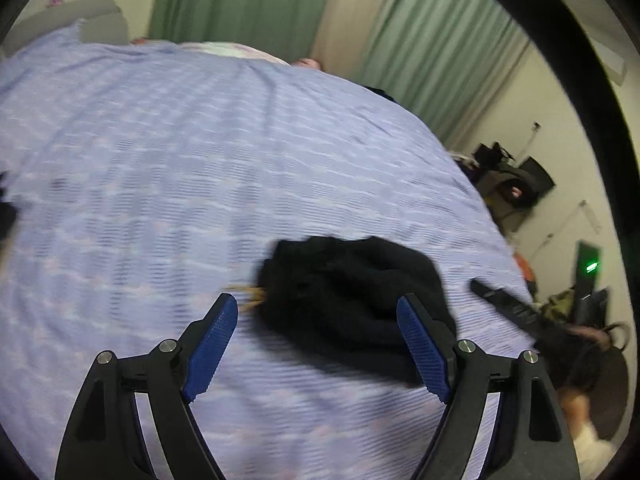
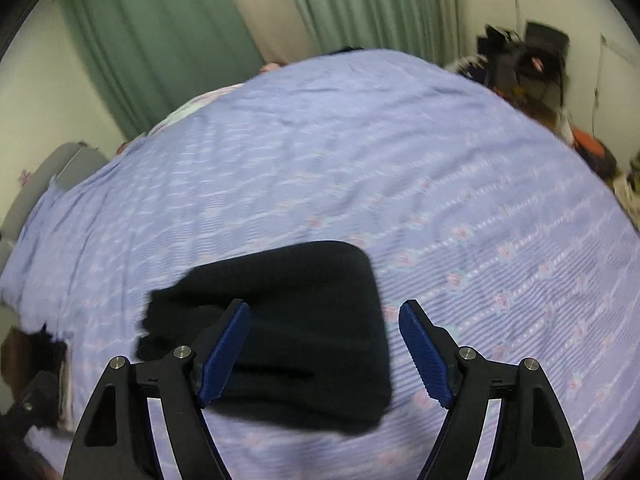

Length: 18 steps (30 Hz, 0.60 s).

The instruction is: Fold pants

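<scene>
The black pants (image 1: 344,300) lie folded in a compact bundle on the lavender bedspread (image 1: 180,168). In the right wrist view the pants (image 2: 296,320) look like a neat rectangle on the bedspread (image 2: 460,208). My left gripper (image 1: 318,312) is open and empty, hovering above the bundle's near left side. My right gripper (image 2: 324,316) is open and empty, above the bundle's near right edge. A tan tag or string (image 1: 250,294) pokes out at the bundle's left.
Green curtains (image 1: 248,0) hang behind the bed. Dark clutter and bags (image 1: 516,184) sit beside the bed at the right, also in the right wrist view (image 2: 520,64). A black strap (image 1: 504,302) lies at the bed's right edge. A grey headboard (image 2: 60,176) is at the left.
</scene>
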Available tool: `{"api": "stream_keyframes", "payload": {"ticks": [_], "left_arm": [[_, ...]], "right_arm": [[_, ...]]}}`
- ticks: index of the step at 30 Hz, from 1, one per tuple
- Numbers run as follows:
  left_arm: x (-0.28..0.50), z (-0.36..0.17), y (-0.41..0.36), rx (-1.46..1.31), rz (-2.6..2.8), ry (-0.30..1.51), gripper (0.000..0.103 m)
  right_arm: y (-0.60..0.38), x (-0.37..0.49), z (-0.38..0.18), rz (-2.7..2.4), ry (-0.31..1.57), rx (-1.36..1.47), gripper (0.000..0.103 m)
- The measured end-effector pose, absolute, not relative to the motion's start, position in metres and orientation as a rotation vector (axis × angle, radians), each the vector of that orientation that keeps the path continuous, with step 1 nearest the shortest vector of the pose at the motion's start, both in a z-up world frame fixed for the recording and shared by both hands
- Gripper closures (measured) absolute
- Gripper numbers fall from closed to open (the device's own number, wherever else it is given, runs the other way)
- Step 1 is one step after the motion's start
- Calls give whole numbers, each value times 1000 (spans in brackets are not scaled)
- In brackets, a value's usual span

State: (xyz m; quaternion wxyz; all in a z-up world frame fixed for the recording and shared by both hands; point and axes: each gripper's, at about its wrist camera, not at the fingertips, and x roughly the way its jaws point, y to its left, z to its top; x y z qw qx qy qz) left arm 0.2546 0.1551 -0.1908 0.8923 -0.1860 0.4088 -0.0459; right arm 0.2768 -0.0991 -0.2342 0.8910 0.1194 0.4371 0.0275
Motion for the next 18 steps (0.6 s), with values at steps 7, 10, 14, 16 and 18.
{"api": "stream_keyframes", "payload": {"ticks": [7, 10, 14, 16, 18], "left_arm": [[310, -232, 122, -511, -120, 951, 21], [322, -254, 124, -603, -101, 1016, 22], [327, -278, 125, -685, -57, 1074, 22], [327, -288, 125, -702, -29, 1096, 25], [324, -291, 121, -656, -1, 1106, 43]], "right_arm": [[-119, 297, -297, 126, 1038, 400, 42], [-113, 279, -303, 162, 1044, 390, 42], [-100, 256, -310, 211, 1048, 334, 42], [-97, 251, -311, 225, 1043, 304, 42], [-92, 248, -308, 229, 1040, 278, 42]]}}
